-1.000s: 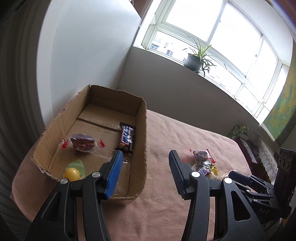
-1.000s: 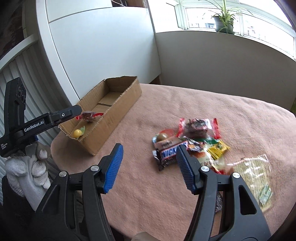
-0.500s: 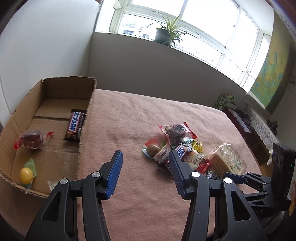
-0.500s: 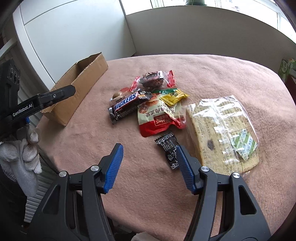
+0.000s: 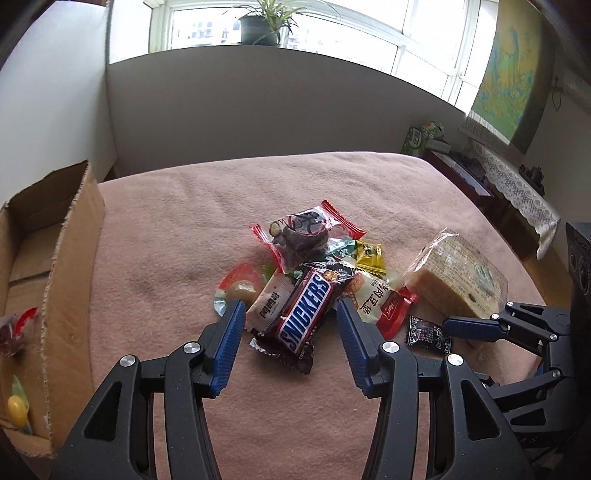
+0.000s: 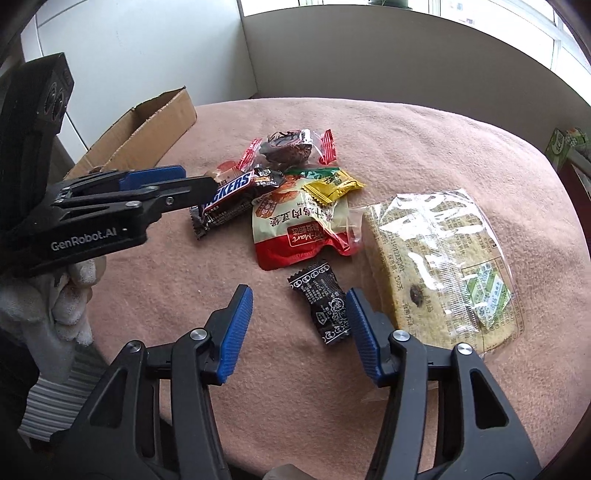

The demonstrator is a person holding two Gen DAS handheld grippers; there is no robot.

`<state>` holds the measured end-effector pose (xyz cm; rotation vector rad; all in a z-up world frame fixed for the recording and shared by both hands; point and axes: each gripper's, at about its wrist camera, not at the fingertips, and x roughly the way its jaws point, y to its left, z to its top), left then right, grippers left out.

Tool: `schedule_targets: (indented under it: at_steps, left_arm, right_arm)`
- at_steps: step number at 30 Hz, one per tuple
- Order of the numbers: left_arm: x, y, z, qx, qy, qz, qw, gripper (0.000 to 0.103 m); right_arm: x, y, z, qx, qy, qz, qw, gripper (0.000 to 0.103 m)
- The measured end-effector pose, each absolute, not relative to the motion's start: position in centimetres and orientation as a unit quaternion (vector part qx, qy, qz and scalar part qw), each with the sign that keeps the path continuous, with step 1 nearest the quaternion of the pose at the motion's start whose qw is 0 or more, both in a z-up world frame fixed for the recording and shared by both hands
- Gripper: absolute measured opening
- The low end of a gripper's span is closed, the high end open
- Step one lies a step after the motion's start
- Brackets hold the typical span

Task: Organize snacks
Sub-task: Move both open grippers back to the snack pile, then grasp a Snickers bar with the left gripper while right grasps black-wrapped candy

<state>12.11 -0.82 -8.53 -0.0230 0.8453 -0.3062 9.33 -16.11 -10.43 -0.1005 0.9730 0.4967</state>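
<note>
A pile of snacks lies on the pink tablecloth [image 5: 166, 236]. My left gripper [image 5: 290, 314] is open, its fingers on either side of the near end of a Snickers bar [image 5: 306, 314], also seen in the right wrist view [image 6: 231, 194]. My right gripper [image 6: 299, 302] is open around a small black candy wrapper [image 6: 325, 310], which shows in the left wrist view [image 5: 424, 330] too. Beside them lie a red-and-white pouch [image 6: 299, 229], a clear red-ended cake wrapper [image 5: 303, 236], a yellow sachet [image 6: 332, 186] and a large clear bag of cake [image 6: 443, 266].
An open cardboard box [image 5: 70, 258] stands at the left edge of the table, holding a yellow candy [image 5: 16, 406] and a red-ended wrapper [image 5: 14, 328]. A grey wall and window with a potted plant [image 5: 262, 22] lie behind. A side table [image 5: 509, 184] stands at the right.
My left gripper has swung right from the box to the snack pile and closed in on the Snickers bar. My right gripper has moved in toward the black candy wrapper.
</note>
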Motion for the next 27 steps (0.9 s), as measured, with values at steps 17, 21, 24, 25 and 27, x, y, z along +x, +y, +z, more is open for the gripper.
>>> schedule_targets:
  at_steps: [17,21,24,25,27]
  left_arm:
    - [12.8,-2.3,-9.9,0.011,0.437,-0.153,0.886,0.031]
    - [12.4,-1.9,-10.0,0.007,0.437,-0.157,0.886,0.03]
    - [12.2,-1.8,-10.0,0.007,0.438,-0.162,0.884,0.03]
    - [12.3,-1.8,-10.0,0.006,0.438,-0.161,0.884,0.03]
    - [12.5,-1.7,-10.0,0.006,0.44,-0.16,0.884,0.03]
  right_arm:
    - [11.2,-16.1,-11.4,-0.073,0.476,0.226,0.847,0.052]
    - [11.1,-16.2,-11.4,-0.066,0.479,0.237,0.843,0.052]
    - [11.4,-16.5,-11.3,-0.051,0.479,0.24,0.843,0.052]
    - [11.5,-16.5,-11.2,-0.051,0.479,0.238,0.843,0.052]
    - [11.8,-16.2,-11.3,-0.057,0.479,0.232,0.845,0.05]
